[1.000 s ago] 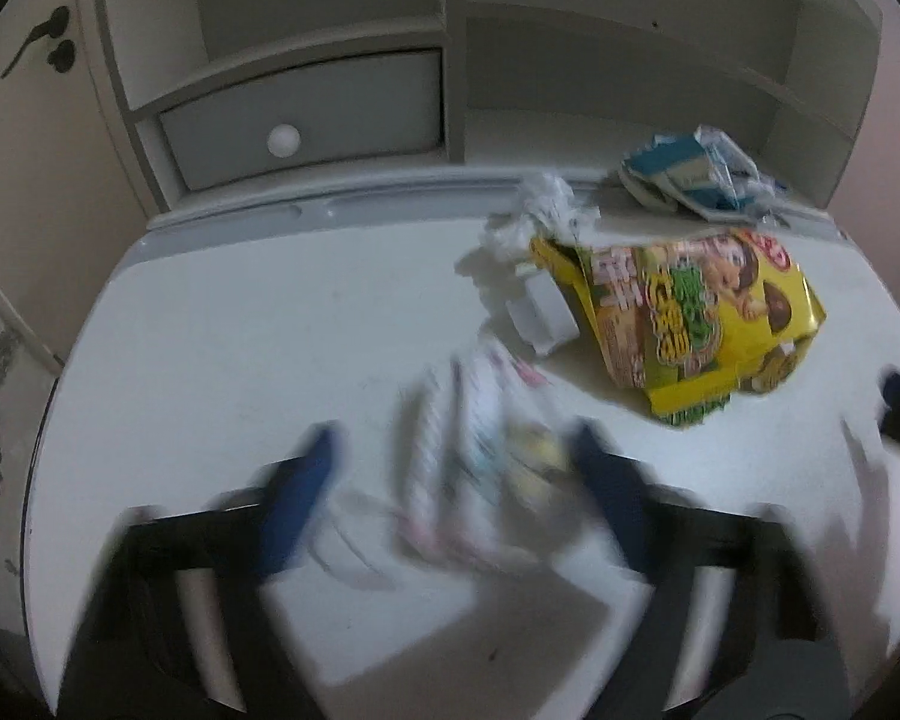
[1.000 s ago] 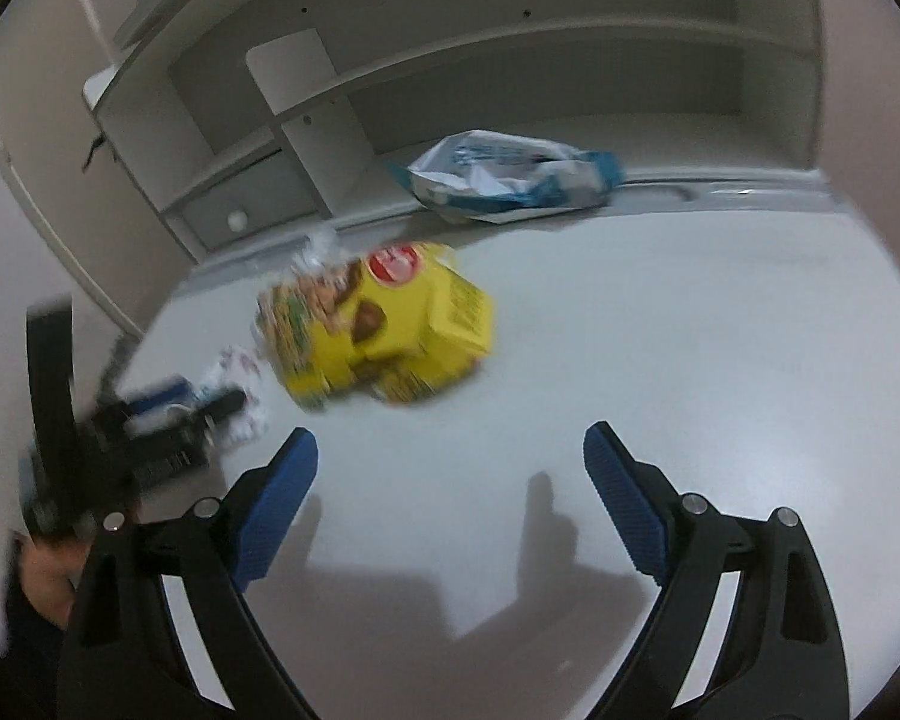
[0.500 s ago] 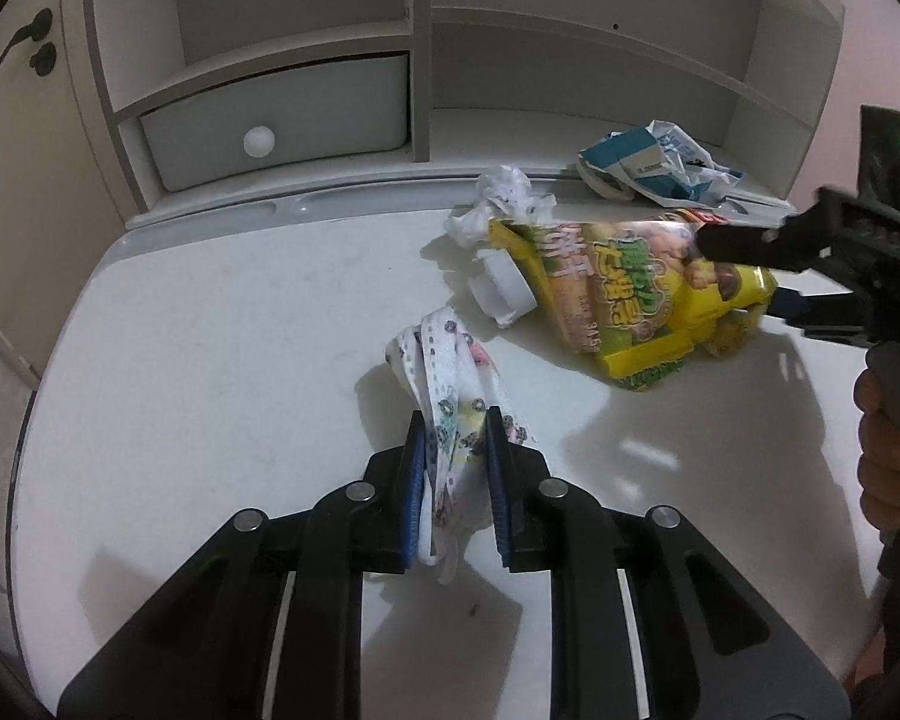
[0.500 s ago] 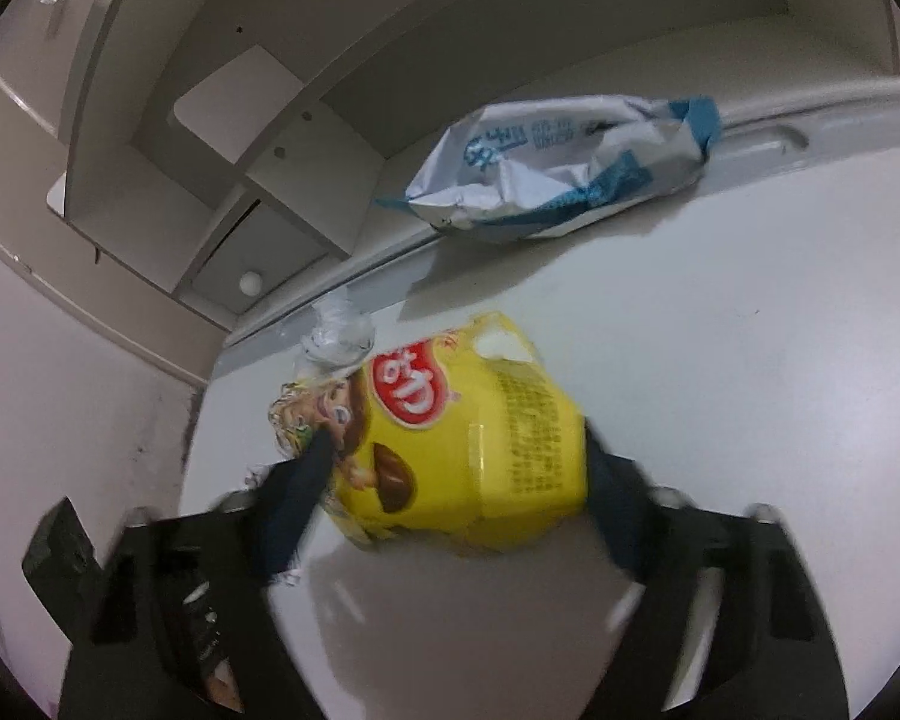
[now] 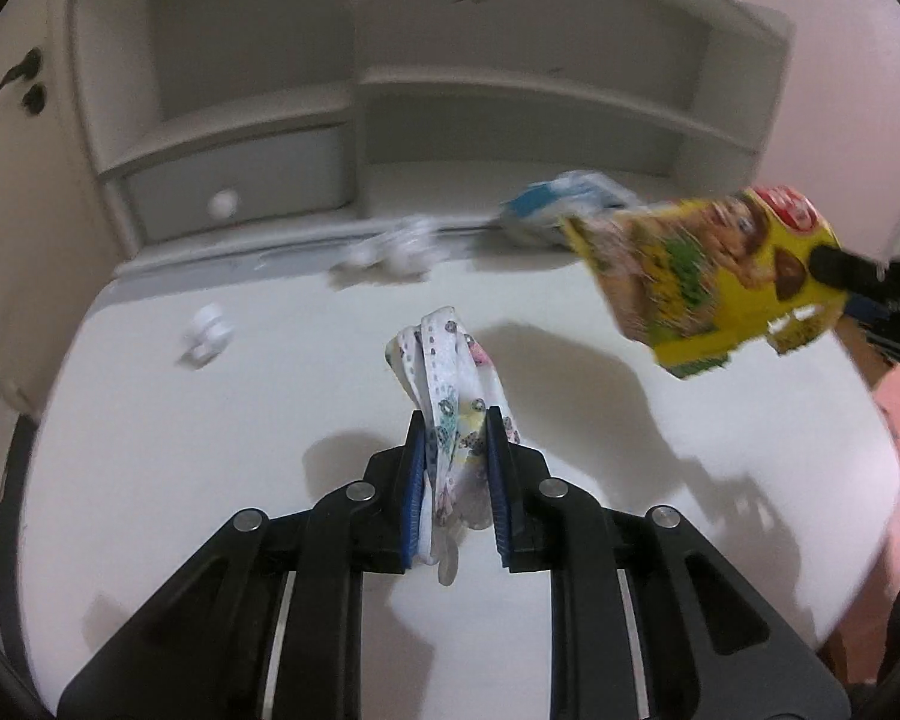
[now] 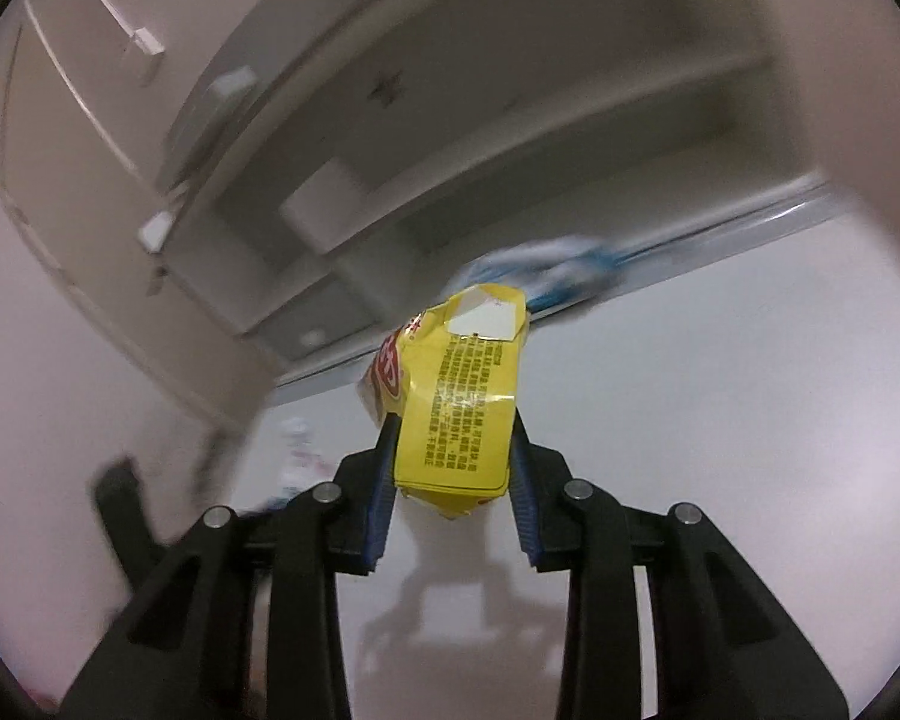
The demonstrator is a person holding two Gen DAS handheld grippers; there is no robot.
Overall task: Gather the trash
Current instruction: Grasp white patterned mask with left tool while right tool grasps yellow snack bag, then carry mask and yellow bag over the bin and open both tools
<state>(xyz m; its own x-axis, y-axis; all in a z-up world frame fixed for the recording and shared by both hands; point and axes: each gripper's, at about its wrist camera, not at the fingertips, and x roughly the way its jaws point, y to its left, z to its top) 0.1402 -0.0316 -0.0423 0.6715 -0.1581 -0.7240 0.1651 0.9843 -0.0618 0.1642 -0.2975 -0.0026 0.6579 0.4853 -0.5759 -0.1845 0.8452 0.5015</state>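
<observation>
My left gripper [image 5: 453, 456] is shut on a white patterned wrapper [image 5: 450, 378] and holds it above the white desk [image 5: 210, 450]. My right gripper [image 6: 453, 468] is shut on a yellow snack bag [image 6: 459, 402] and holds it in the air; the bag also shows at the right of the left wrist view [image 5: 708, 276]. A blue and white bag [image 5: 564, 204] lies at the back of the desk, also seen behind the yellow bag in the right wrist view [image 6: 552, 270]. Crumpled white paper [image 5: 402, 249] and a small white scrap [image 5: 207, 336] lie on the desk.
A white shelf unit [image 5: 390, 90] with a drawer and round knob [image 5: 222, 202] stands along the back of the desk. A wall and door are at the left [image 5: 12, 150]. A cardboard-coloured object [image 5: 864, 354] shows at the right edge.
Both grippers have lifted their loads off the desk: the left raised the patterned wrapper, the right closed on the yellow bag and raised it. The small white scrap now lies further left.
</observation>
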